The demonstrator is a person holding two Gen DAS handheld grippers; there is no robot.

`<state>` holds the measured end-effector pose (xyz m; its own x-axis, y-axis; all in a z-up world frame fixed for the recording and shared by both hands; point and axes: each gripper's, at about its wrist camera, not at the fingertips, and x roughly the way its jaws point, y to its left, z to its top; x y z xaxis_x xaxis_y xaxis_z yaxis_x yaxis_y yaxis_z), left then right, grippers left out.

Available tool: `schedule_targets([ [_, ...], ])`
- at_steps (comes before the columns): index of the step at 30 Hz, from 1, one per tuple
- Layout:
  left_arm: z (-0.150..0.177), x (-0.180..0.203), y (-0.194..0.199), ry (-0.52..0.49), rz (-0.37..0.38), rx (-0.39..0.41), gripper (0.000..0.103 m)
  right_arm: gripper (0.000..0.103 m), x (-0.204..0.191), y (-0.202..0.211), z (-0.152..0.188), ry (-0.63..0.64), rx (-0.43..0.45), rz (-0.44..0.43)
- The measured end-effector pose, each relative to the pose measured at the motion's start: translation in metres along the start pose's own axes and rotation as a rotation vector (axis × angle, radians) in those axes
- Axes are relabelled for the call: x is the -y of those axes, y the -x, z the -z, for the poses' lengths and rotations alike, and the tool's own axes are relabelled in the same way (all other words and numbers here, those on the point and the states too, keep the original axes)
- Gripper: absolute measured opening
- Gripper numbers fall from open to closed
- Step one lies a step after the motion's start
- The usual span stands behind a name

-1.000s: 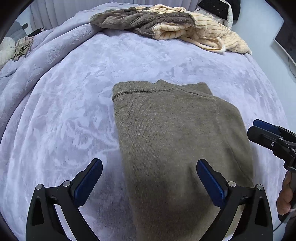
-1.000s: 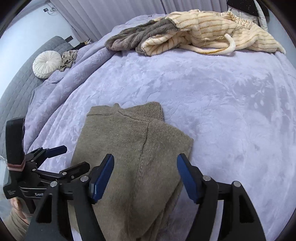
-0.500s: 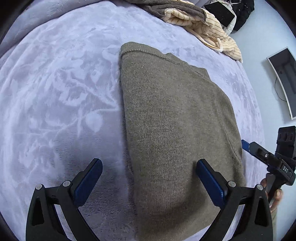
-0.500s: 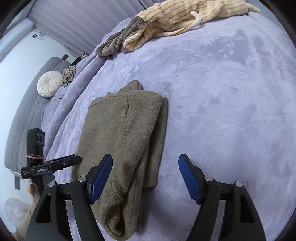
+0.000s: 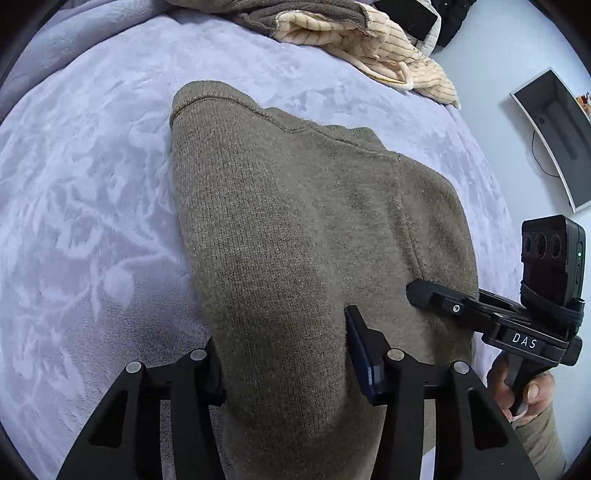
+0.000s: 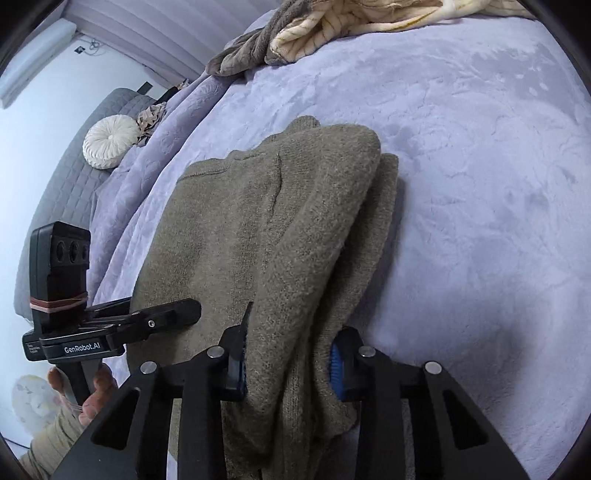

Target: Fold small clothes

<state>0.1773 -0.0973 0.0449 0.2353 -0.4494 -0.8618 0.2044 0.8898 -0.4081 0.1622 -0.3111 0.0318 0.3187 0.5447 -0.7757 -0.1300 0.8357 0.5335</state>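
An olive-brown knit sweater (image 5: 295, 229) lies folded lengthwise on the lilac blanket (image 5: 92, 192), its collar at the far end. My left gripper (image 5: 284, 354) is shut on the sweater's near left edge. My right gripper (image 6: 288, 358) is shut on the near right edge of the sweater (image 6: 266, 229), where the layers bunch up between the pads. The right gripper also shows in the left wrist view (image 5: 424, 295), and the left gripper in the right wrist view (image 6: 184, 310).
A heap of cream striped and grey-brown clothes (image 5: 343, 33) lies at the far end of the bed, also seen in the right wrist view (image 6: 332, 26). A round white cushion (image 6: 107, 142) sits at the left. A monitor (image 5: 554, 129) stands beyond the right bed edge.
Both grippers moved forward and down onto the sweater's near end and closed from wide open onto its fabric.
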Motion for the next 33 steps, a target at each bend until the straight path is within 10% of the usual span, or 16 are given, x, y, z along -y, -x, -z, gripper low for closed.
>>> schedule_targets([
  [33,0.101,0.030,0.104,-0.064,-0.091,0.109,0.046,0.033,-0.122,0.073,0.082,0.149,0.065,0.148],
])
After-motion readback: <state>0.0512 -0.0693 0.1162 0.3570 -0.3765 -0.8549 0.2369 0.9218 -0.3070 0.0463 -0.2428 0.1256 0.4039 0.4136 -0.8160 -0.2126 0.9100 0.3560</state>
